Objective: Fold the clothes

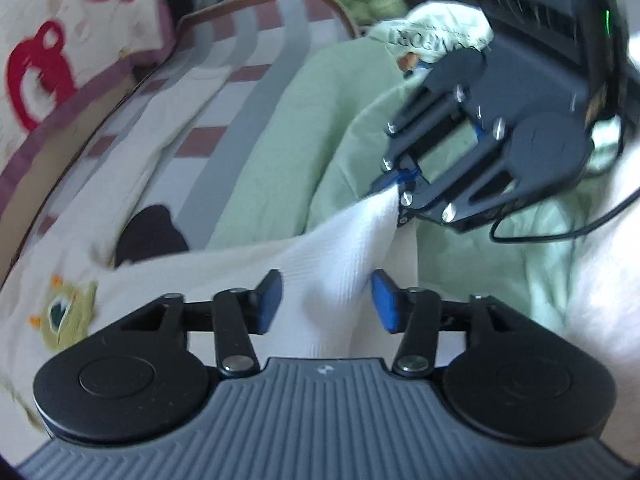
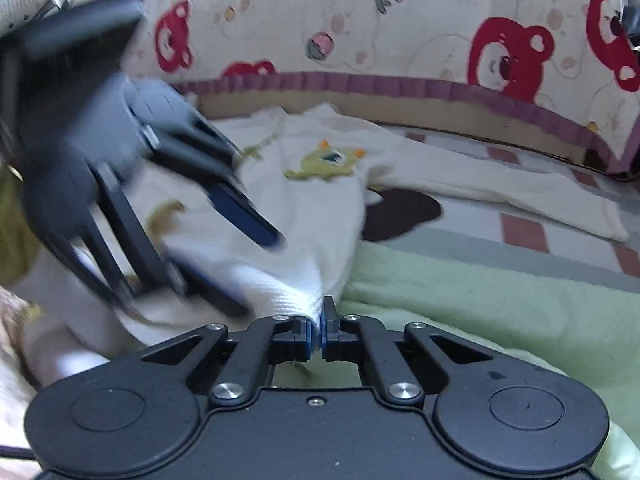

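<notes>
A white knit baby garment point(image 2: 316, 200) with a green monster patch point(image 2: 324, 162) lies on the bed, one sleeve stretched to the right. My right gripper point(image 2: 319, 326) is shut on its bunched hem and lifts it. In the left wrist view the garment point(image 1: 332, 268) runs as a taut fold up to the right gripper point(image 1: 400, 190). My left gripper point(image 1: 326, 300) is open, its blue pads on either side of that fold and not touching it. In the right wrist view the left gripper point(image 2: 224, 248) is blurred, over the garment.
A pale green blanket point(image 2: 480, 304) lies beside and under the garment on a striped sheet point(image 1: 224, 128). A dark patch on the sheet point(image 2: 400, 214) sits by the garment. A bear-print padded wall point(image 2: 400, 20) borders the bed. A crumpled pale cloth point(image 1: 436, 28) lies at the back.
</notes>
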`<move>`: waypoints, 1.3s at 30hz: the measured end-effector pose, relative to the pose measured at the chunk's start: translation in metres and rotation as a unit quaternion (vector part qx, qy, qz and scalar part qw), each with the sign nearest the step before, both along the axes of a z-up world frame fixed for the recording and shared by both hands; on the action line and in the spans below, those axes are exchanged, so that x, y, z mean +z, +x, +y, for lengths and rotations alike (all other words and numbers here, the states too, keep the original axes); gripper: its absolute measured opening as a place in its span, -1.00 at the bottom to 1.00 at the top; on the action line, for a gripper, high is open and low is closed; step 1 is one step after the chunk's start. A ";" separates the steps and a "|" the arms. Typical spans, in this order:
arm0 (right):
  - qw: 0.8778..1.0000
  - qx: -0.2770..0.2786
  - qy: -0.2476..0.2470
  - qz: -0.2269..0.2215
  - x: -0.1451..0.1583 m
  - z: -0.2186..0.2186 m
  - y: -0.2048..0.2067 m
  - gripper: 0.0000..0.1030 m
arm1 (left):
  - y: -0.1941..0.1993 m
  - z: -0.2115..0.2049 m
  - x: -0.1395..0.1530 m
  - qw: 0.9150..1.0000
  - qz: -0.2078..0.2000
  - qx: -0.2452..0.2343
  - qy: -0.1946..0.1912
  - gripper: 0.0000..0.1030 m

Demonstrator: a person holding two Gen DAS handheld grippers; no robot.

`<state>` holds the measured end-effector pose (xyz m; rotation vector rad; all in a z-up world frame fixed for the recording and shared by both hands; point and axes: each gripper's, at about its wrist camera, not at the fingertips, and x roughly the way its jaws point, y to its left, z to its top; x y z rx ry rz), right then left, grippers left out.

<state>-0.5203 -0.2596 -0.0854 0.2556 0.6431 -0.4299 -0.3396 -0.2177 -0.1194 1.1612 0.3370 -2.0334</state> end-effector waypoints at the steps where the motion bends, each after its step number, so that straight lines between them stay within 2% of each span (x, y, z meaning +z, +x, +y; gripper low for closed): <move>1: 1.000 0.008 -0.003 0.002 0.004 0.002 0.001 -0.92 | -0.002 -0.001 -0.007 1.000 -0.018 -0.002 0.012 -0.18; 3: 1.000 0.027 -0.003 0.007 0.013 0.005 0.002 -0.93 | -0.001 0.006 -0.011 0.999 -0.039 -0.022 0.026 -0.81; 5: 0.998 0.062 -0.007 0.024 0.024 0.012 0.002 -0.93 | 0.007 0.013 0.004 0.998 -0.030 -0.034 0.040 -0.88; 7: 0.992 0.103 -0.027 0.065 0.017 0.021 0.010 -0.93 | 0.014 0.017 0.017 0.998 -0.024 -0.037 0.055 -0.90; 8: 0.989 0.116 -0.030 0.085 0.008 0.023 0.015 -0.93 | 0.017 0.018 0.022 0.997 -0.028 -0.034 0.059 -0.90; 10: 0.987 0.105 -0.027 0.121 -0.010 0.023 0.024 -0.93 | 0.020 0.018 0.022 0.996 -0.045 -0.019 0.070 -0.90; 12: 0.987 0.096 -0.009 0.127 -0.013 0.020 0.023 -0.93 | 0.019 0.020 0.016 0.995 -0.062 -0.010 0.078 -0.90; 14: 0.984 0.117 0.019 0.131 -0.009 0.018 0.021 -0.93 | 0.021 0.025 0.012 0.994 -0.062 -0.005 0.087 -0.88; 16: 0.980 0.137 0.047 0.135 -0.005 0.016 0.019 -0.93 | 0.035 0.030 0.017 0.996 -0.044 0.028 0.076 -0.82; 17: 0.977 0.147 0.045 0.150 -0.006 0.017 0.020 -0.92 | 0.043 0.032 0.020 0.996 -0.034 0.046 0.070 -0.80; 19: 0.967 0.166 0.016 0.194 -0.011 0.023 0.022 -0.79 | 0.070 0.036 0.030 0.992 -0.003 0.121 0.044 -0.61; 20: 0.967 0.171 0.011 0.190 -0.006 0.022 0.020 -0.79 | 0.088 0.039 0.036 0.986 0.011 0.165 0.032 -0.59; 22: 0.973 0.181 0.018 0.145 0.013 0.017 0.012 -0.70 | 0.125 0.050 0.046 0.968 0.042 0.246 0.019 -0.51; 24: 0.978 0.184 0.059 0.074 0.034 0.005 0.006 -0.30 | 0.142 0.064 0.050 0.960 0.058 0.275 0.013 -0.45; 26: 0.978 0.190 0.086 0.021 0.048 -0.004 0.013 -0.29 | 0.156 0.078 0.054 0.953 0.071 0.294 0.008 -0.42; 27: 0.976 0.194 0.097 -0.003 0.054 -0.008 0.019 -0.29 | 0.163 0.085 0.055 0.950 0.078 0.303 0.005 -0.32; 28: 0.975 0.199 0.099 -0.018 0.059 -0.011 0.030 -0.29 | 0.170 0.092 0.057 0.946 0.085 0.313 0.003 -0.16; 29: 0.973 0.211 0.088 -0.018 0.058 -0.009 0.047 -0.28 | 0.177 0.098 0.059 0.942 0.091 0.322 0.000 -0.11; 32: 0.963 0.263 0.053 0.009 0.048 0.003 0.103 -0.28 | 0.170 0.098 0.050 0.944 0.087 0.318 0.014 0.02; 34: 0.953 0.297 0.050 0.039 0.031 0.009 0.141 -0.28 | 0.164 0.093 0.036 0.944 0.065 0.322 0.027 0.16; 37: 0.948 0.303 0.039 0.092 0.000 0.013 0.191 -0.16 | 0.160 0.088 0.011 0.938 0.023 0.342 0.047 0.19; 38: 0.949 0.294 0.037 0.111 -0.010 0.013 0.204 -0.13 | 0.159 0.086 0.003 0.935 0.014 0.350 0.056 0.17; 39: 0.949 0.285 0.039 0.127 -0.018 0.012 0.212 -0.13 | 0.159 0.086 -0.002 0.933 0.014 0.353 0.061 -0.21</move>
